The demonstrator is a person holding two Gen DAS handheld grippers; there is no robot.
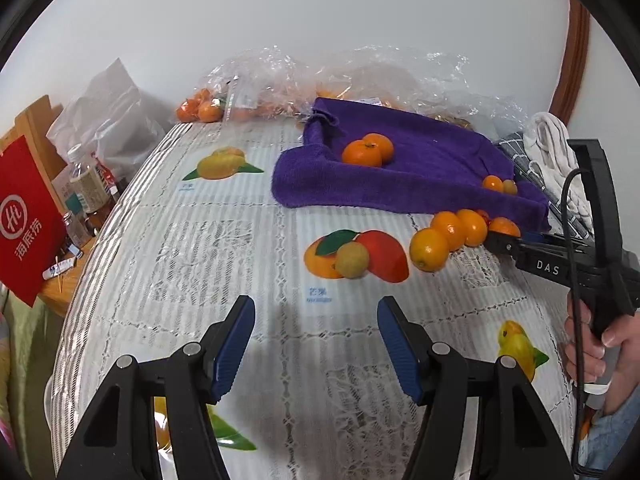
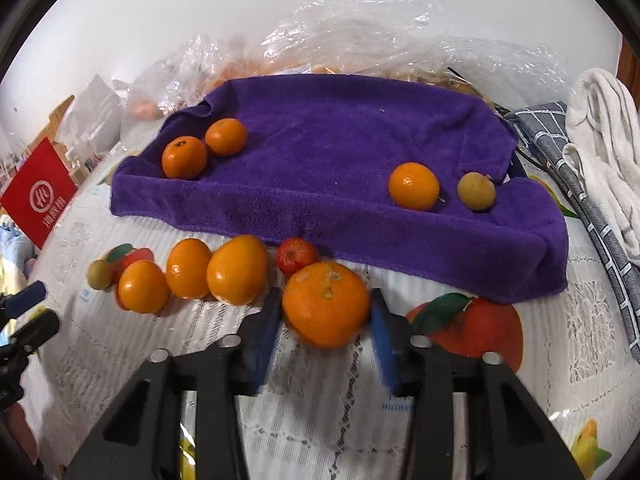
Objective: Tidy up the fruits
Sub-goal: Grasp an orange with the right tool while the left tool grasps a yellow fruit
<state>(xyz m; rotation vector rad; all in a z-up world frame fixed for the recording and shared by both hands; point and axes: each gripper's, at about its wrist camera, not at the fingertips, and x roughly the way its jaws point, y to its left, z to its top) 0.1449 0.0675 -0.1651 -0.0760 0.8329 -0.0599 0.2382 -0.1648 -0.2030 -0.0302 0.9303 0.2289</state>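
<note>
1. The right gripper (image 2: 326,312) has its blue pads on either side of a mandarin (image 2: 326,304) low over the counter (image 2: 320,408). The pads look pressed against the fruit, though motion blur keeps the contact from being certain.
2. Just behind that mandarin lies a small red fruit (image 2: 297,255), close to the front edge of the purple towel (image 2: 340,140).
3. To the left of it, three orange kumquats sit in a row on the counter: the largest kumquat (image 2: 237,270), a middle kumquat (image 2: 188,268) and a left kumquat (image 2: 143,287), each touching or nearly touching its neighbour.
4. On the towel's left part two small mandarins (image 2: 185,157) rest side by side, touching.
5. On the towel's right part a lone kumquat (image 2: 414,186) lies near a yellowish-brown round fruit (image 2: 477,191); the two are apart.
6. The left gripper (image 1: 316,344) hangs open above the printed tablecloth (image 1: 224,240), holding nothing, well away from the fruit.
7. Behind the towel, crumpled clear plastic bags (image 1: 280,76) hold more orange fruit against the wall.
8. A white cloth (image 2: 600,140) and a grey checked cloth (image 2: 560,152) lie to the right of the towel.
</note>
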